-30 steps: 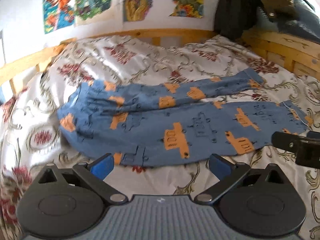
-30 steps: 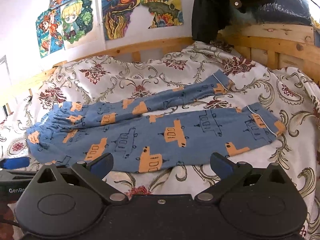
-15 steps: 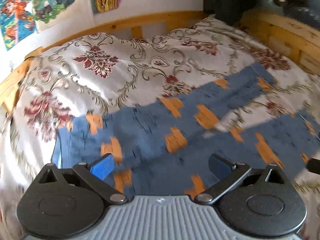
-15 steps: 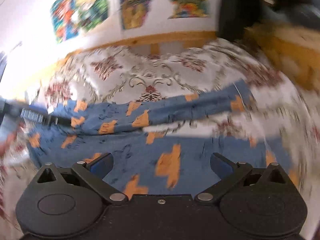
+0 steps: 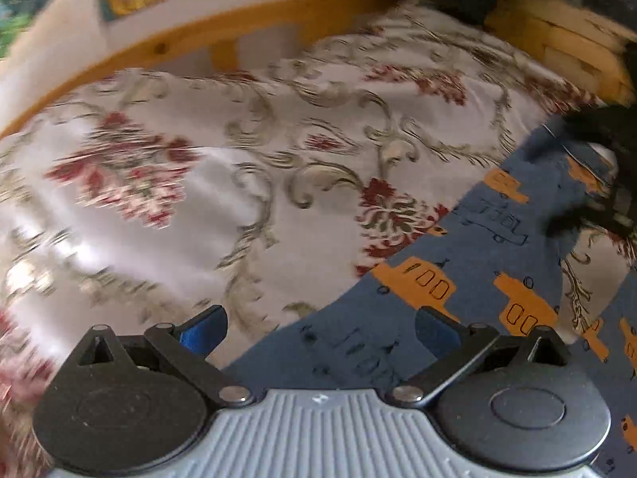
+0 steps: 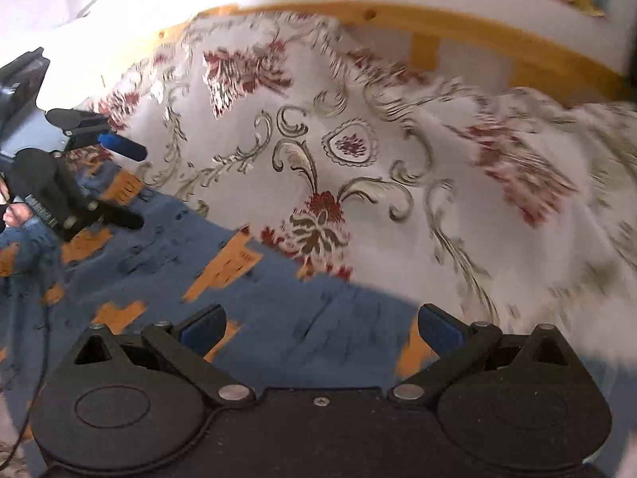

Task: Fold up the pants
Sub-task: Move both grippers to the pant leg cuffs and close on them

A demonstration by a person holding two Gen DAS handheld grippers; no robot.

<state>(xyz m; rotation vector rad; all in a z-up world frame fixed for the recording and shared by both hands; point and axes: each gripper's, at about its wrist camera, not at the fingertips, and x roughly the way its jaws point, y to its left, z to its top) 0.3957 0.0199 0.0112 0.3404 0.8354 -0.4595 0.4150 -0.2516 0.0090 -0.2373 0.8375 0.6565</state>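
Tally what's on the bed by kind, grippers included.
Pants: 1, blue with orange vehicle print
Bedspread: 1, floral
Left gripper: 1, open
Right gripper: 1, open
Total: 4

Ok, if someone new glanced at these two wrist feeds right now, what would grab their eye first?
Probably the blue pants with orange vehicle prints, spread over the flowered bedspread and running under both cameras. Next, the open left gripper and open right gripper, each low over the fabric with nothing between its fingers. Behind runs the wooden bed rail, with colourful pictures on the wall above.
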